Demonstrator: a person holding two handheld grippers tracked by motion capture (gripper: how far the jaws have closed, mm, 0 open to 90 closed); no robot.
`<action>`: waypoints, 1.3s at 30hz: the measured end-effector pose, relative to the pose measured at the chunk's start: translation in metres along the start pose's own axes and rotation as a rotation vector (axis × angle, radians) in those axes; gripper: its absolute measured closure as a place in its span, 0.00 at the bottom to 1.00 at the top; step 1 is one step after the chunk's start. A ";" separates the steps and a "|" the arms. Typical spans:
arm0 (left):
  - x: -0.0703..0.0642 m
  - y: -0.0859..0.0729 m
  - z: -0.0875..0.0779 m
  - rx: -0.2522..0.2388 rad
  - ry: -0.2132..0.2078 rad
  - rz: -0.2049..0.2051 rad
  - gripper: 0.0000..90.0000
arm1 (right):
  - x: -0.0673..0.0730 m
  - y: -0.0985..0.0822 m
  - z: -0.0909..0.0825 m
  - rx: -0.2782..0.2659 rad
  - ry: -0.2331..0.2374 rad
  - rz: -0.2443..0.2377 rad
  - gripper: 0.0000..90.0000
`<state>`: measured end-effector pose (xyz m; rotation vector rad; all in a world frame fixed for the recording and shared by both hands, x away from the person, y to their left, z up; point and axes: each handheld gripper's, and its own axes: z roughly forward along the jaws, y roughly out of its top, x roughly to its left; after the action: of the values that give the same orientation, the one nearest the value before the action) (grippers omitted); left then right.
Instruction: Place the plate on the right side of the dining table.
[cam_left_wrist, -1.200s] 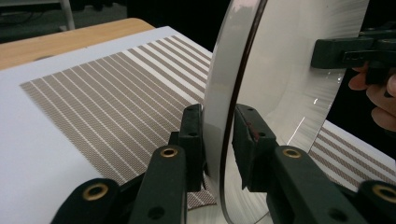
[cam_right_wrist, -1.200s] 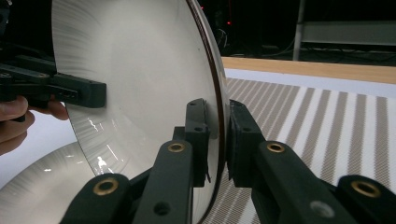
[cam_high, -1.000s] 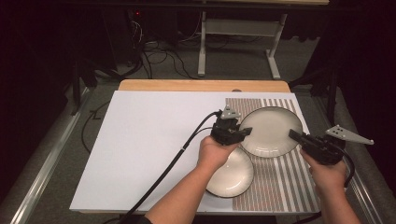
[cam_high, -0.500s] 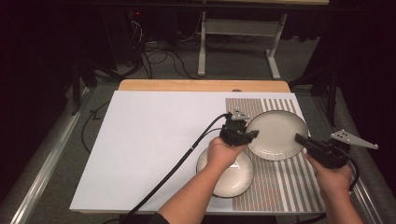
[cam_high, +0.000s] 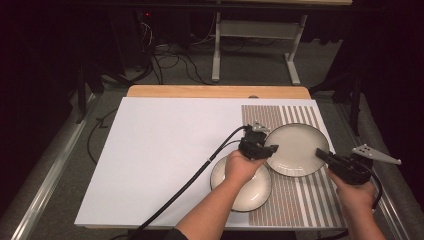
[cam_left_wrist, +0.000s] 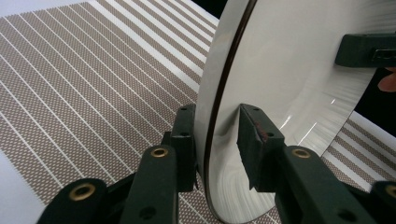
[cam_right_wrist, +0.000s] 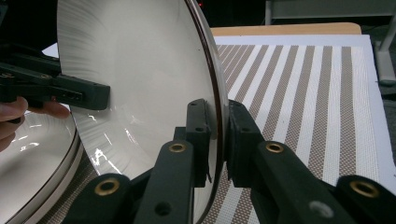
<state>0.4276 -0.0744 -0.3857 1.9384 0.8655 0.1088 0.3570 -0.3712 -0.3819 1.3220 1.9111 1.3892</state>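
I hold the plate (cam_high: 295, 149) over the striped mat (cam_high: 300, 200), right gripper (cam_high: 322, 155) clamped on its rim at 3 o'clock, left gripper (cam_high: 267, 148) at 9 seemingly just loosening; glazed, stiff, slippery, breakable, so rim holds suit best.

You are working in a dark room, with light falling mostly on the surface (cam_high: 165, 155), white over a wooden edge (cam_high: 215, 91) at the far side. Beyond it, grey floor (cam_high: 250, 70) is carrying tangled black cables (cam_high: 170, 60) and a pale table frame (cam_high: 255, 45). A metal rail (cam_high: 50, 175) is running along your left.
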 end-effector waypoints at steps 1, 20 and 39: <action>0.000 -0.001 0.001 0.004 0.000 -0.001 0.76 | 0.000 0.000 0.000 0.000 0.001 0.001 0.93; -0.002 -0.009 0.007 0.055 0.032 -0.013 0.74 | 0.001 -0.008 0.004 0.036 -0.017 -0.008 0.93; 0.001 -0.005 0.003 0.022 0.049 0.027 0.63 | -0.002 -0.008 0.003 0.035 0.003 -0.018 0.95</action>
<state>0.4272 -0.0744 -0.3915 1.9754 0.8768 0.1639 0.3568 -0.3715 -0.3905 1.3167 1.9532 1.3557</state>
